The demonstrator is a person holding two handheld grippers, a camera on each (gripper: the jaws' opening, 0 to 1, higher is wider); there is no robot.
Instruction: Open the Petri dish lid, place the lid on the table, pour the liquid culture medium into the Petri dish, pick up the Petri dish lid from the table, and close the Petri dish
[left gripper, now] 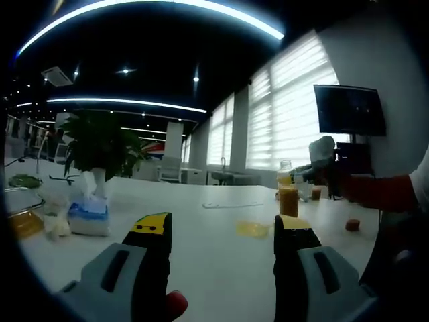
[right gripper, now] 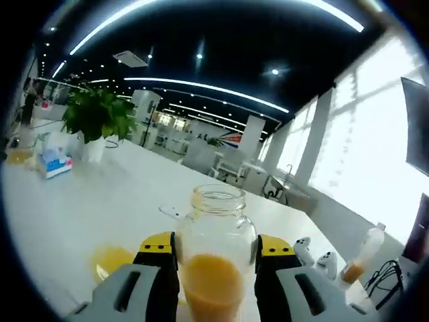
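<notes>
My right gripper (right gripper: 214,247) is shut on a clear glass jar (right gripper: 214,268), open at the top and about half full of orange liquid medium. From the left gripper view the same jar (left gripper: 287,194) hangs upright above the table's right side, with the right gripper (left gripper: 320,168) on it. The Petri dish (left gripper: 253,229) sits uncovered on the white table (left gripper: 201,255), holding yellow liquid; it lies low and left of the jar as Petri dish (right gripper: 110,258). A flat clear lid (left gripper: 231,204) rests farther back. My left gripper (left gripper: 222,231) stands open and holds nothing.
A potted plant (left gripper: 100,144) and a tissue pack (left gripper: 87,216) stand at the left. A small red cap (left gripper: 352,225) lies at the right, under a red sleeve (left gripper: 382,191). A dark monitor (left gripper: 348,111) hangs on the wall. A small bottle (right gripper: 358,258) stands far right.
</notes>
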